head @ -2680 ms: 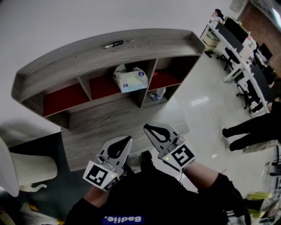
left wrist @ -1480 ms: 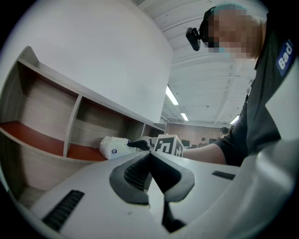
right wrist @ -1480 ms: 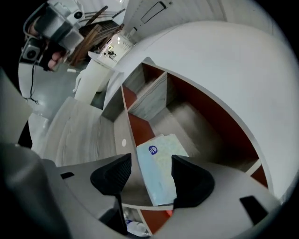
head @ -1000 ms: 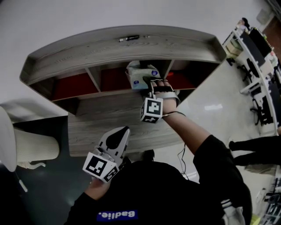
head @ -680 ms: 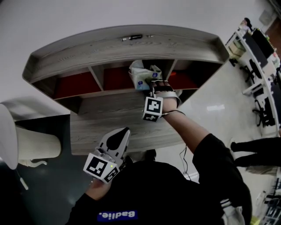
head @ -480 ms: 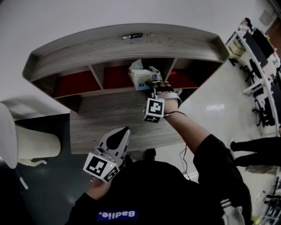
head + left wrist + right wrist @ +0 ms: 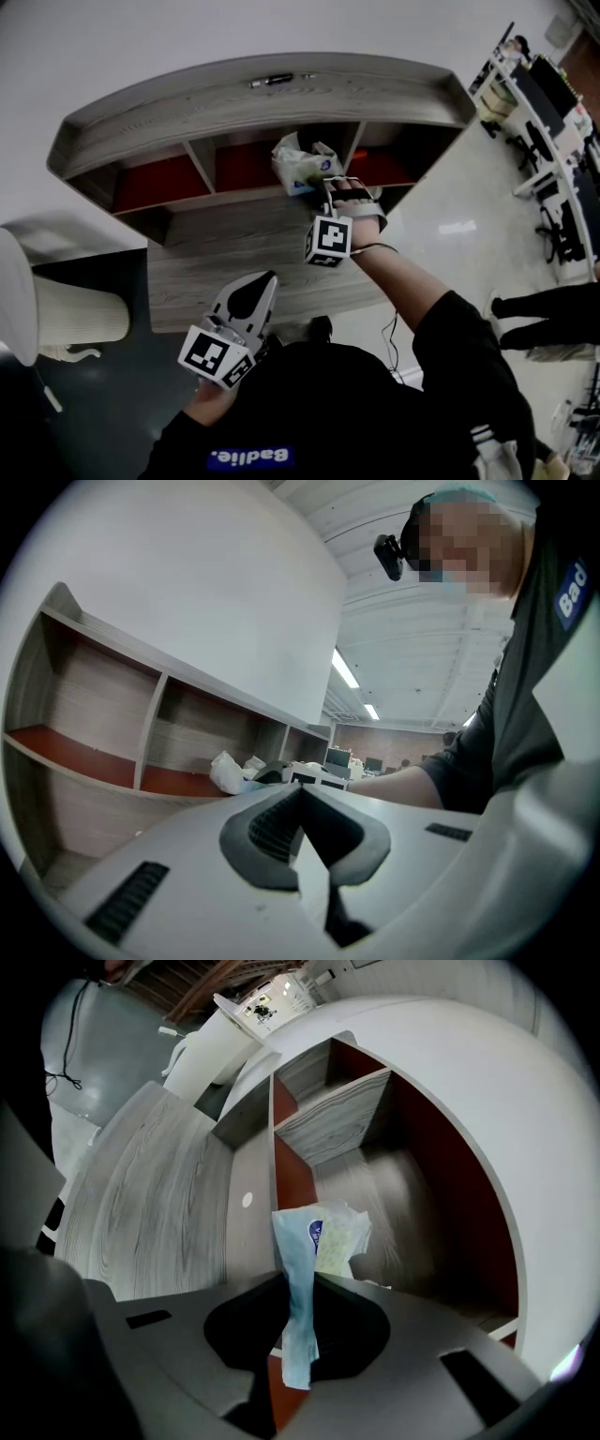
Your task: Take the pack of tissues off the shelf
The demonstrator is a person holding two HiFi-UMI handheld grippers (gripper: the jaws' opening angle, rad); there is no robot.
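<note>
A long grey wood-grain shelf unit (image 7: 253,103) with a curved top and red-lined compartments is seen from above in the head view. It is set against a white wall, and a lower wood-grain ledge runs along its front. A pale glossy floor (image 7: 441,202) is spread to the right of it, where rows of office desks with dark monitors (image 7: 544,103) are lined up well apart from the shelf.

A pale blue and white plastic-wrapped pack of tissues (image 7: 302,167) is found at the mouth of the middle compartment, just beside the upright divider on its right. In the right gripper view the pack (image 7: 323,1237) is shown crumpled, with one flattened end of its wrapper drawn down towards the camera.

The right gripper (image 7: 330,187) is held out at arm's length to that compartment. Its jaws are closing, and in its own view (image 7: 300,1321) they are narrowed onto the flattened wrapper end, which is pinched between the dark pads.

The left gripper (image 7: 268,278) is kept low and close to the body, over the ledge and well apart from the pack. In its own view (image 7: 300,794) its jaws are brought together with nothing between them, and the pack (image 7: 228,771) is seen far off on the shelf.

A small dark pen (image 7: 272,82) is laid on the top of the shelf unit.
</note>
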